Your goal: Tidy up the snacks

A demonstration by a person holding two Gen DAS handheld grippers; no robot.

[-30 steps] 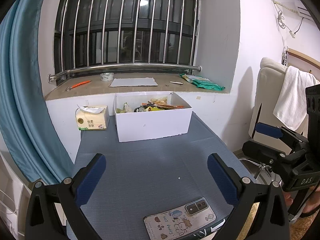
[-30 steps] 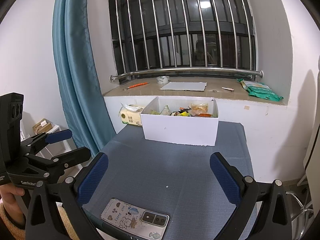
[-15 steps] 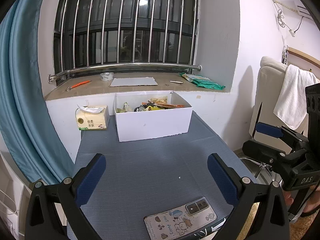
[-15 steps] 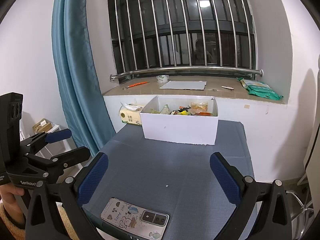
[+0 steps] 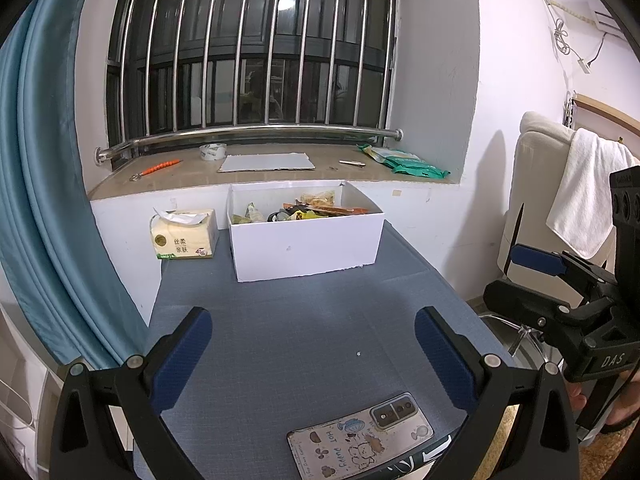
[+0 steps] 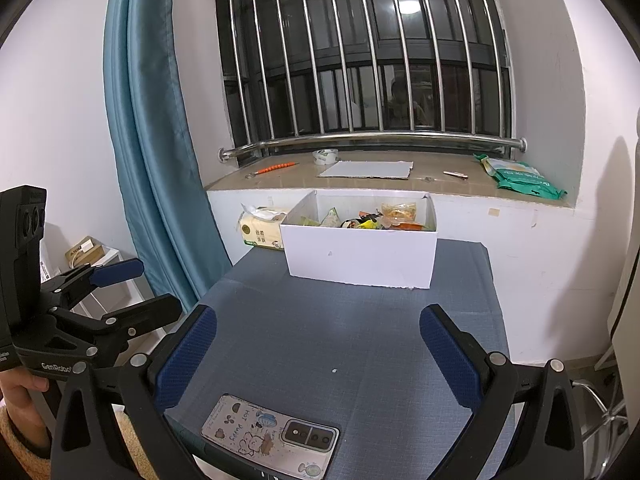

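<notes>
A white open box (image 5: 306, 247) stands at the far end of the blue-grey table (image 5: 304, 320); it also shows in the right wrist view (image 6: 360, 258). Several snack packets (image 5: 304, 210) lie inside it, also seen from the right wrist (image 6: 372, 218). My left gripper (image 5: 312, 354) is open and empty, held above the table's near end. My right gripper (image 6: 316, 356) is open and empty too, well short of the box. Each gripper shows at the side of the other's view: the right one (image 5: 560, 280), the left one (image 6: 100, 300).
A phone in a cartoon case (image 5: 360, 436) lies face down at the near table edge, also in the right wrist view (image 6: 270, 436). A tissue pack (image 5: 184, 236) sits left of the box. Behind is a windowsill with green packets (image 5: 404, 160), tape roll (image 5: 213, 151), a blue curtain (image 5: 52, 200).
</notes>
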